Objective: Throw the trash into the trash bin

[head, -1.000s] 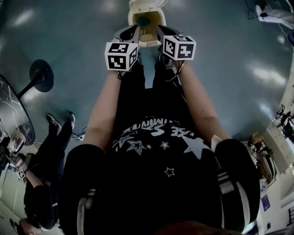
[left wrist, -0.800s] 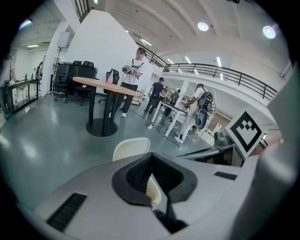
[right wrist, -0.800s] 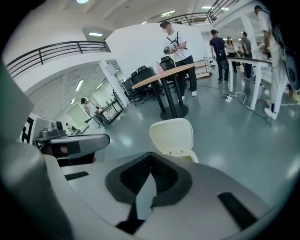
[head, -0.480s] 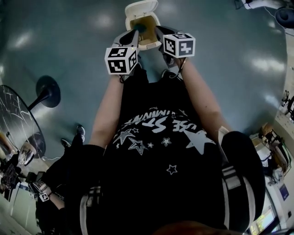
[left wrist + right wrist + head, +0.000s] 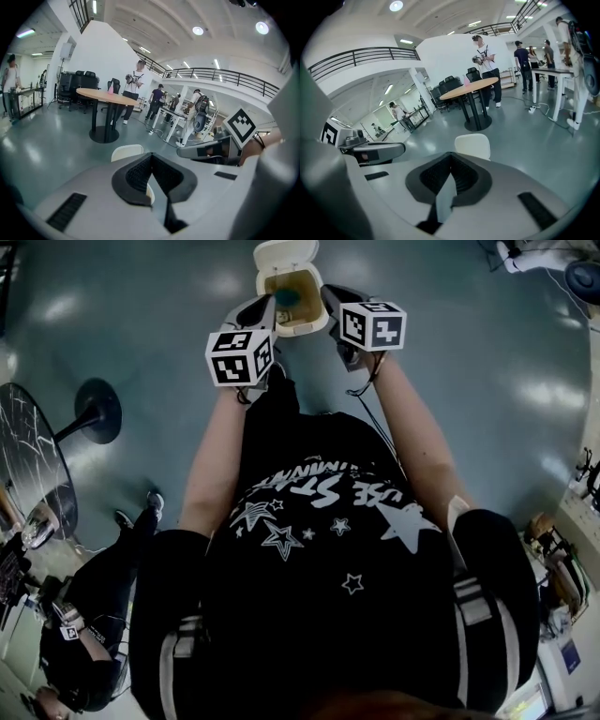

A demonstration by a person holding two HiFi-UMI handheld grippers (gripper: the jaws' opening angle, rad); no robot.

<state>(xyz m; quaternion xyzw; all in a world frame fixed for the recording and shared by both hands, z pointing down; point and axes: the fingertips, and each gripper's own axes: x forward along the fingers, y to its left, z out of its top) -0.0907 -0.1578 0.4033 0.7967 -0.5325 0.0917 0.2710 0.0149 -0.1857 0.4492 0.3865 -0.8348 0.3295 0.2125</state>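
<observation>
Currently left claw (image 5: 151, 161) and right claw (image 5: 450, 161) are both pressed together, empty. Bluish trash (image 5: 289, 298) lies inside the trash bin (image 5: 316, 322), upper centre of frame, lid (image 5: 284, 253) up. Risk: either claw near the rim could clip it and tip the bin.

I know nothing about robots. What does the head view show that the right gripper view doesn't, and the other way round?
Only the head view shows the trash bin's open inside with something blue-green in it, and the person's star-printed black shirt. Only the right gripper view shows that the right hand-held gripper is shut with nothing in it, as well as a balcony railing and people at desks. Both views show the bin's white lid and the left hand-held gripper.
</observation>
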